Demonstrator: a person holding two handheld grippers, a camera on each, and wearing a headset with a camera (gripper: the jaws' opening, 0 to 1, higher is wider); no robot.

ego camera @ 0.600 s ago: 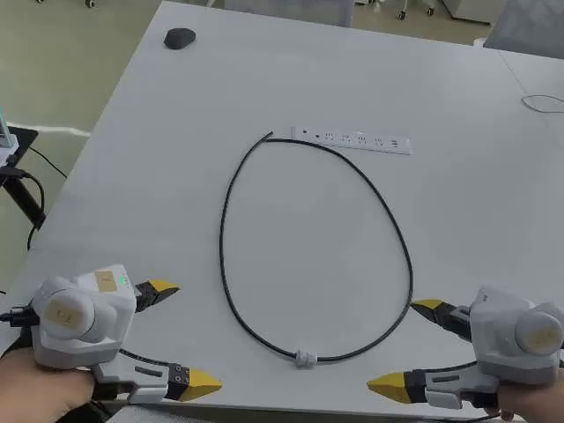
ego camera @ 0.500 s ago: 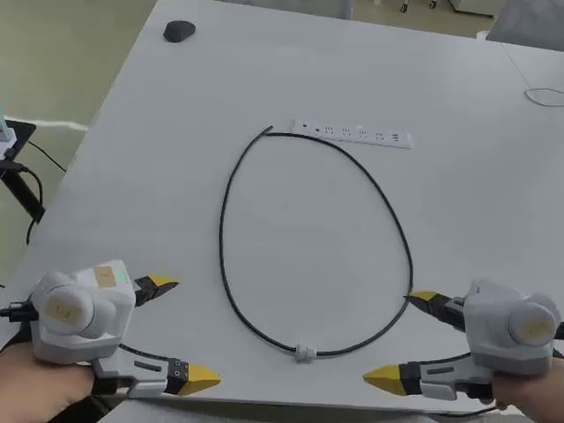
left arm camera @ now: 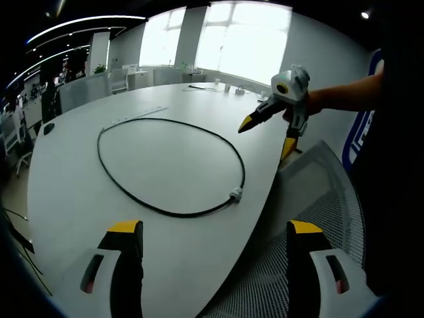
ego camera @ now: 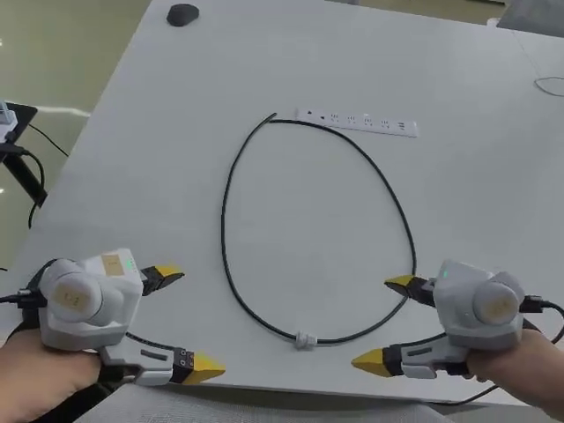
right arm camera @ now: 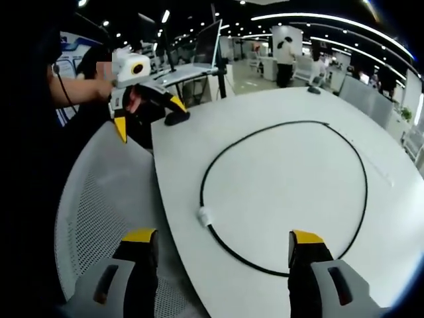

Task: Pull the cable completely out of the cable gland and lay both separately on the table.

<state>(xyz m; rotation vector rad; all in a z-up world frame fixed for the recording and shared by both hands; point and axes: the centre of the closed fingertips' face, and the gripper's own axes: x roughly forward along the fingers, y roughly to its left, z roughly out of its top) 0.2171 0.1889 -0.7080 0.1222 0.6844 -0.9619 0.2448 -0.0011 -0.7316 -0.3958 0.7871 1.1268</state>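
In the head view, part of the black cable [ego camera: 224, 220] at about 4 o'clock on its loop slips behind the upper finger of your right gripper [ego camera: 374, 321], so that stretch is hidden. The cable lies as one big oval on the white table [ego camera: 308, 220]. One end pokes out at 12 o'clock, just beside the white power strip [ego camera: 357, 123]; you cannot tell where the other end sits. The cable gland [ego camera: 305, 339] is a small white piece threaded on the cable at 6 o'clock of the loop, near the table's front edge, and it is too small to make out any detail. A dark computer mouse [ego camera: 182, 14] lies far off at 11 o'clock, partly cut by the frame. Your hands run out of the picture at the bottom corners. Your left gripper [ego camera: 196, 319] hangs at 8 o'clock from the gland, fingers spread wide, holding and touching nothing. Your right gripper sits at 4 o'clock from the gland, fingers equally spread and empty. The gland lies on the table between the two grippers, well apart from the left one. In both gripper views, grey mesh shows below the table edge.
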